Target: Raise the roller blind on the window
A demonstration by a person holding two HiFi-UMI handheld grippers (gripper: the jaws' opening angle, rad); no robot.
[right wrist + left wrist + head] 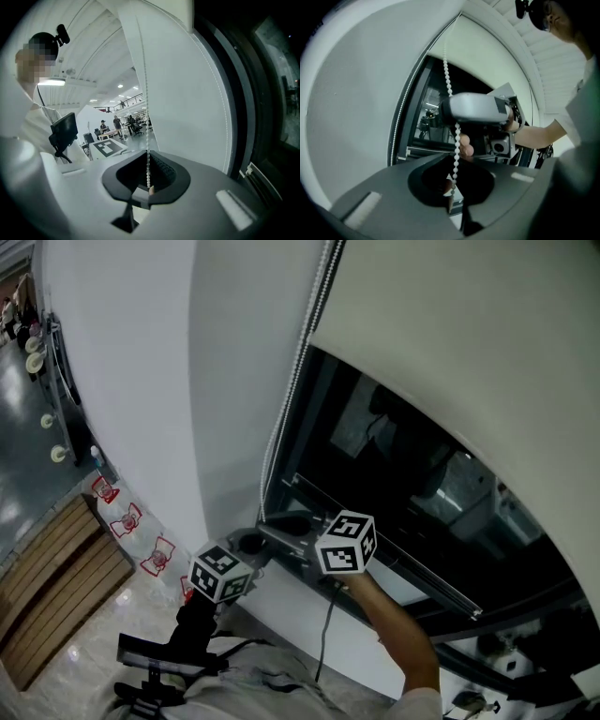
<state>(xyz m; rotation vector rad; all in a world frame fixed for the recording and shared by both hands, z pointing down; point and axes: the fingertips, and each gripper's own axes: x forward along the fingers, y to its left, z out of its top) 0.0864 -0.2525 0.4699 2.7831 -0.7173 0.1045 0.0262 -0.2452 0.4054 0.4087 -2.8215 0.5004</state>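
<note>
head view: the roller blind (469, 343) covers the upper right of the window (394, 456), and its hem is well above the window's bottom edge. the bead chain (298, 367) drops along the window's left edge to the lower left corner, where the left gripper (246, 549) and right gripper (286, 532) sit just beside each other. left gripper view: its jaws are closed on the bead chain, with the right gripper just beyond. right gripper view: its jaws stand slightly apart, the bead chain hanging between them.
</note>
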